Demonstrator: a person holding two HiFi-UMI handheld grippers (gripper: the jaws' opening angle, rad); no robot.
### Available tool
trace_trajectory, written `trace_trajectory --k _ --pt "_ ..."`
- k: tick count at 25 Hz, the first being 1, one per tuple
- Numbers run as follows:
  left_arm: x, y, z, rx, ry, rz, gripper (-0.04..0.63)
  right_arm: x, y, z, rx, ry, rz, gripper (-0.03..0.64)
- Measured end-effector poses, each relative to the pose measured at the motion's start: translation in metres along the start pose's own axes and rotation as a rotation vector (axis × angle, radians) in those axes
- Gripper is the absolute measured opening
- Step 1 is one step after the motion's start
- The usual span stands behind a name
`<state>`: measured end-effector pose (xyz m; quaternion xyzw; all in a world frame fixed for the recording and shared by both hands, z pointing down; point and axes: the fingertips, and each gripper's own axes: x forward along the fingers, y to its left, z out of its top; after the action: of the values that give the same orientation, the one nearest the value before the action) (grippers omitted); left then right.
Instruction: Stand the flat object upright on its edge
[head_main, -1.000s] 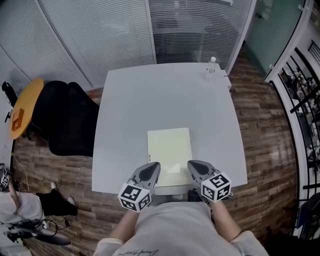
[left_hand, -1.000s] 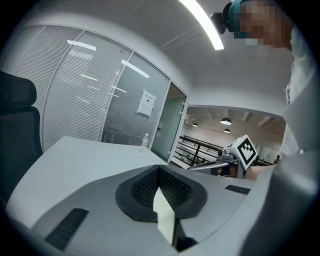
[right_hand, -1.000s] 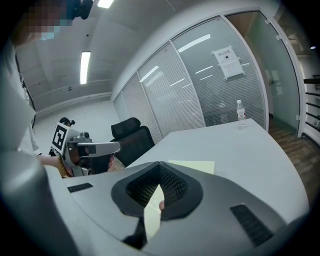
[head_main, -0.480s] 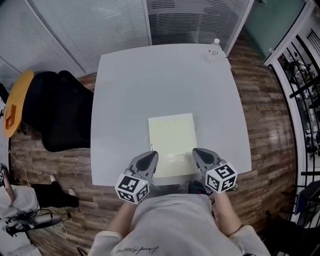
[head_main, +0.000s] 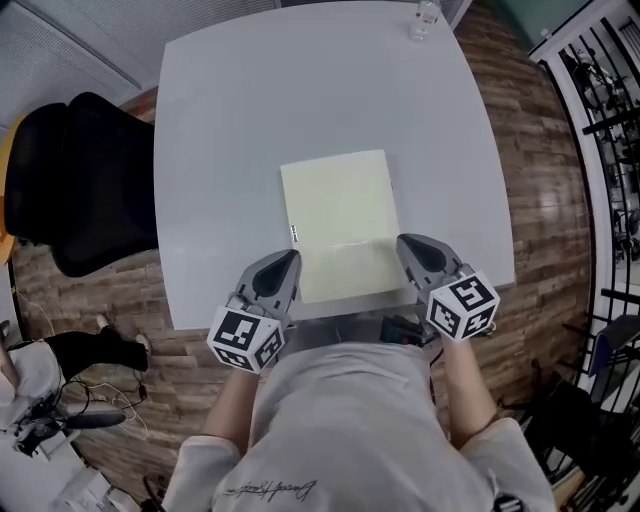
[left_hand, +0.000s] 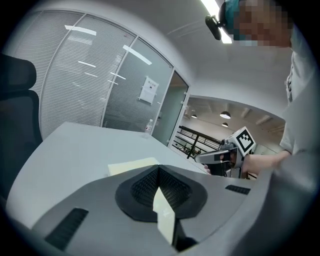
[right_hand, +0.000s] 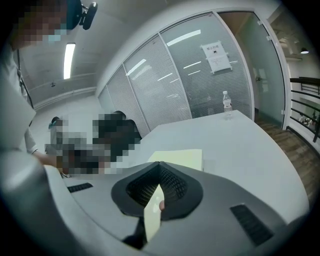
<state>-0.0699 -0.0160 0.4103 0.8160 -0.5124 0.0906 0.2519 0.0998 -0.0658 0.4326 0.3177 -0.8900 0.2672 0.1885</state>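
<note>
Head view: both forearms reach up from the bottom edge, with the left gripper (head_main: 284, 264) and right gripper (head_main: 411, 246) flanking the near corners of the pale yellow flat object (head_main: 340, 220). It lies flat mid-frame on the grey table (head_main: 230, 110). Left gripper view: jaws pressed together, empty, tilted slightly down. Right gripper view: jaws likewise closed on nothing, the object lying ahead at centre.

Person wears a light grey short-sleeved T-shirt (head_main: 345, 420) with dark script lettering (head_main: 272, 490) at lower centre of the head view. Left gripper (head_main: 289, 260) and right gripper (head_main: 408, 243) match: grey moulded shells tapering to a point, each with a dark oval inset. Each carries a white cube with black square markers: left cube (head_main: 245, 340), right cube (head_main: 462, 305). Black ribbed pads (left_hand: 142, 187) and dark slotted vents (left_hand: 65, 227) noted in the gripper views.
</note>
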Motion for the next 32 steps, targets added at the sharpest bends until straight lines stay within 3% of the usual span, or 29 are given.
trace_trajectory --k 11,20,23,27,32 --pt "-0.001 0.011 -0.042 -0.05 0.089 0.031 0.011 -0.003 -0.011 -0.037 0.03 0.092 -0.046 0.023" --pt "0.006 0.036 -0.083 -0.143 0.186 0.086 0.012 0.008 -0.027 -0.065 0.02 0.171 -0.073 0.026" --pt "0.009 0.037 -0.099 -0.169 0.235 0.068 0.015 0.012 -0.028 -0.071 0.045 0.19 -0.045 0.066" --pt "0.009 0.036 -0.114 -0.204 0.271 0.044 0.096 0.013 -0.034 -0.084 0.066 0.224 -0.047 0.119" --pt "0.009 0.039 -0.124 -0.268 0.301 0.028 0.147 0.015 -0.038 -0.094 0.086 0.263 -0.045 0.192"
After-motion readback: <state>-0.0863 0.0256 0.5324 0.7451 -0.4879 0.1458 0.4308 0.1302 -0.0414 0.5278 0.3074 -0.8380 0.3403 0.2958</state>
